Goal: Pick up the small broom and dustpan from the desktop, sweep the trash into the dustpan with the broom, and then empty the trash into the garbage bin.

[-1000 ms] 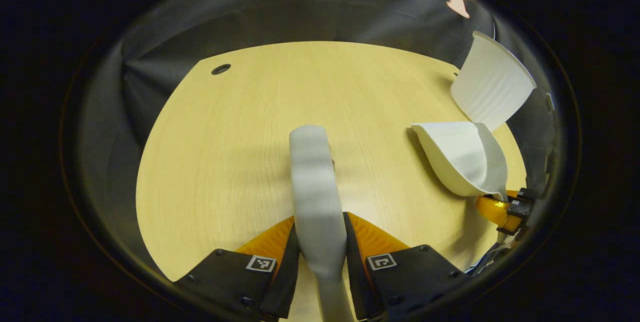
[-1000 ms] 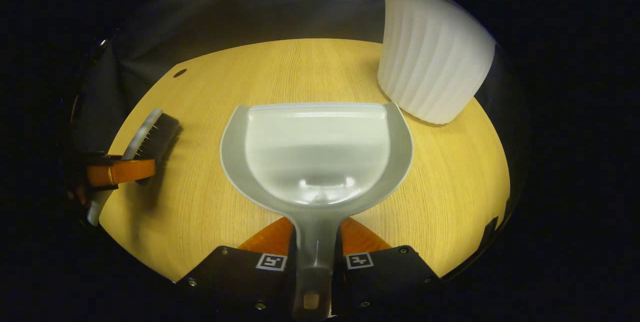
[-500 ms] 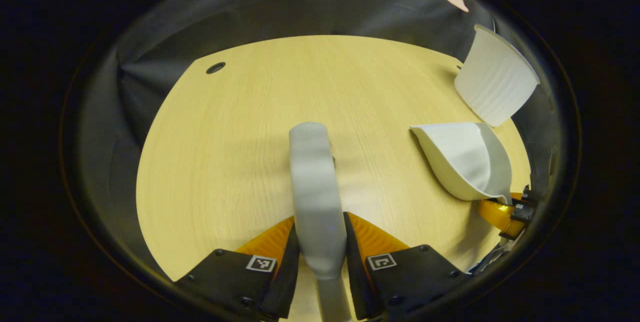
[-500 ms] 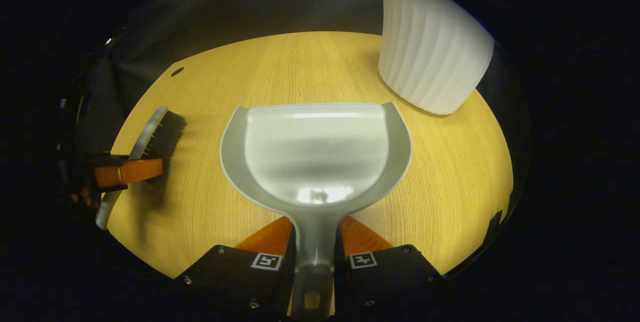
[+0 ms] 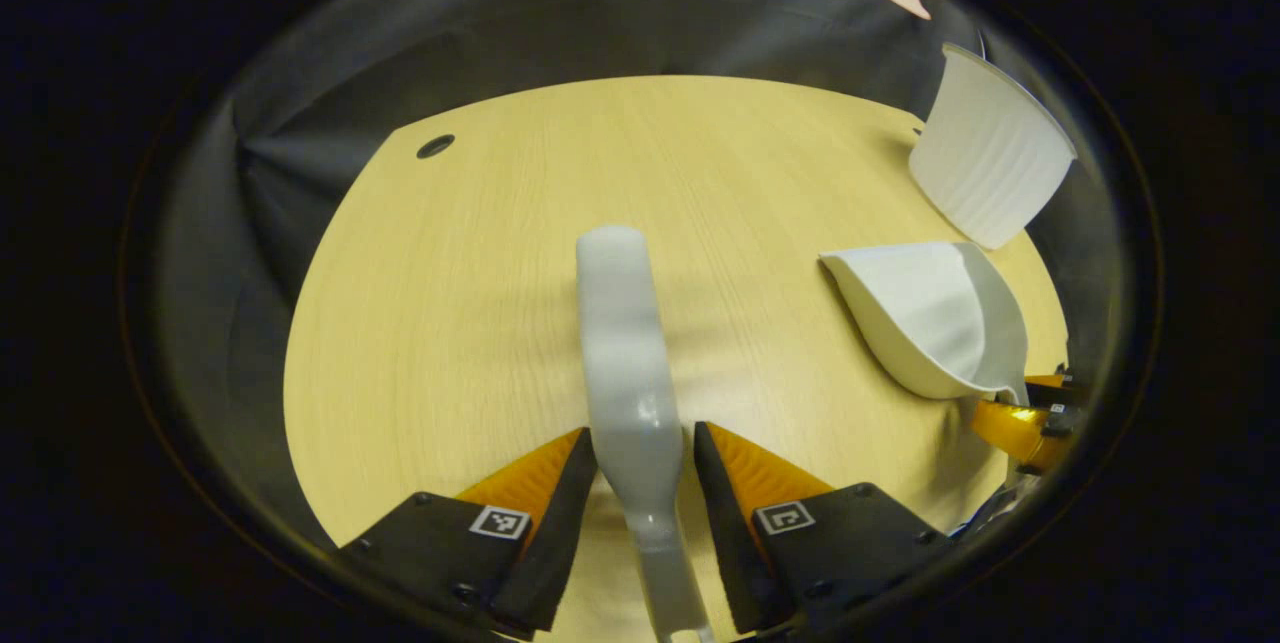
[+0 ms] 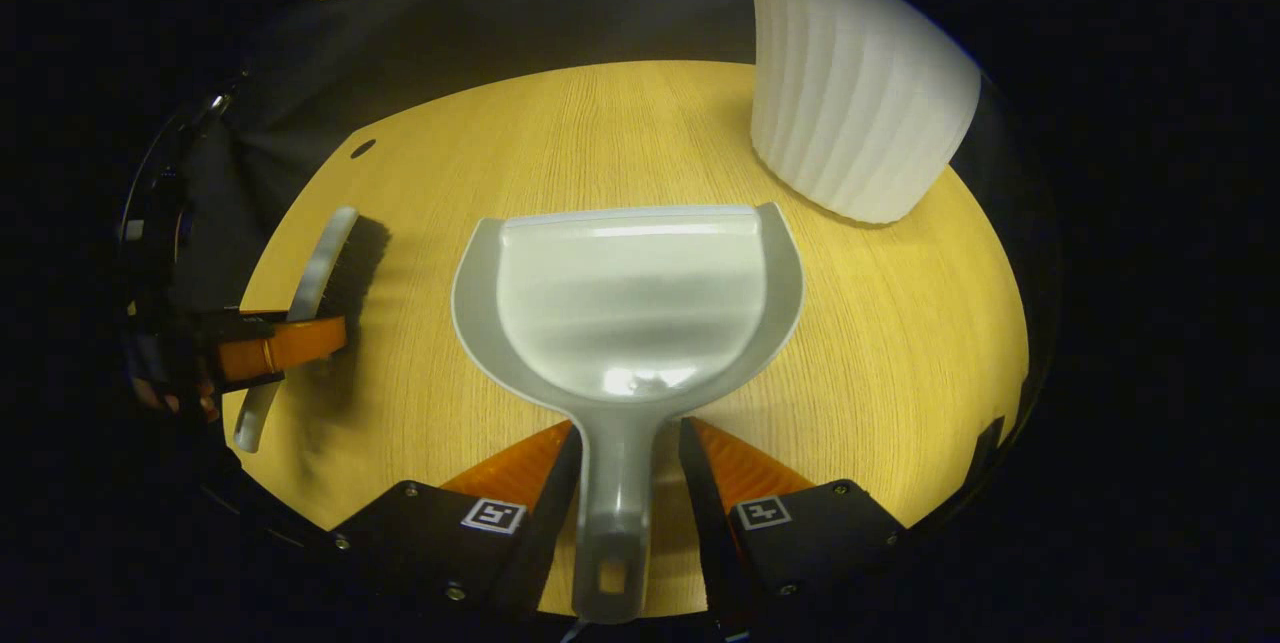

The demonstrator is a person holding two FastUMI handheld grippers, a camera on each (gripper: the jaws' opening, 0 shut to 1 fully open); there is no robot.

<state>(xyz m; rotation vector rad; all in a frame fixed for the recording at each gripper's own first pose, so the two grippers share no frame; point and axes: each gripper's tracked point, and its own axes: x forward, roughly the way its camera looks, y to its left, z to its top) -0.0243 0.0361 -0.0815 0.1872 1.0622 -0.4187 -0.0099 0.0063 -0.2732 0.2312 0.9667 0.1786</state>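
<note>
The small grey broom (image 5: 620, 323) lies on the wooden desktop (image 5: 450, 303), its handle running between the fingers of my left gripper (image 5: 640, 435). Those fingers stand open, with a slim gap on each side of the handle. The grey dustpan (image 6: 630, 303) rests flat on the desktop, empty, its handle between the open fingers of my right gripper (image 6: 630, 428). In the right gripper view the broom (image 6: 325, 263) is at the far left with dark bristles facing right, an orange finger (image 6: 285, 348) beside it. In the left gripper view the dustpan (image 5: 930, 313) sits at the right.
A white ribbed garbage bin (image 6: 850, 93) stands at the back right of the desktop, just beyond the dustpan, and is also at the far right (image 5: 990, 163). A small cable hole (image 5: 435, 145) marks the back left corner. Black cloth walls surround the desk.
Both grippers have opened and drawn back slightly, letting go of the broom handle and the dustpan handle. The handles' ends now show between the fingers.
</note>
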